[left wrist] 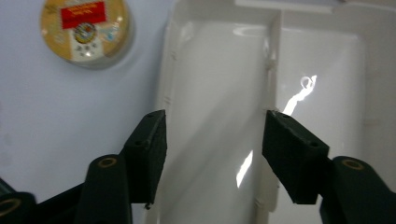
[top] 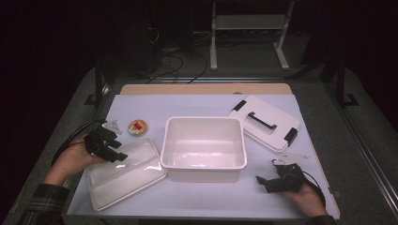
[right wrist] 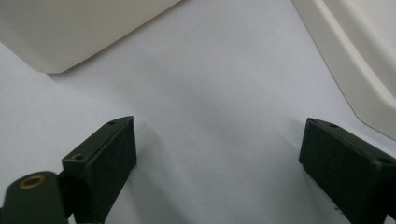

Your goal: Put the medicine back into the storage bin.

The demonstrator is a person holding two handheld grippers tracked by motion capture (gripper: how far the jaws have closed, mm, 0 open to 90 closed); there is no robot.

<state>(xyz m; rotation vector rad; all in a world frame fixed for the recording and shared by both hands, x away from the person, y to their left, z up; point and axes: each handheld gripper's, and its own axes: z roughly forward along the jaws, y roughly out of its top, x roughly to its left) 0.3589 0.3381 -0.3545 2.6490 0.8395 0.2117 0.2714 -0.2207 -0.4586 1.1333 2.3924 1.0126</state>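
A deep white bin (top: 203, 166) stands empty in the middle of the pale mat. Left of it lies a shallow white tray (top: 124, 172) (left wrist: 224, 93). My left gripper (top: 114, 153) (left wrist: 212, 135) hovers over the tray's near-left end, open, its pads touching nothing. A small round tin with a red label (top: 137, 127) (left wrist: 84, 30) lies just beyond the tray. By the bin's front right corner my right gripper (top: 264, 181) (right wrist: 219, 140) rests low over bare mat, wide open with nothing between its jaws. The bin's corner (right wrist: 70, 32) shows ahead of it.
A white lid with a black handle and black clips (top: 265, 123) (right wrist: 355, 56) lies at the back right. The mat (top: 202, 197) has free room along the front edge. Beyond the table are cables and a white stand on a dark floor.
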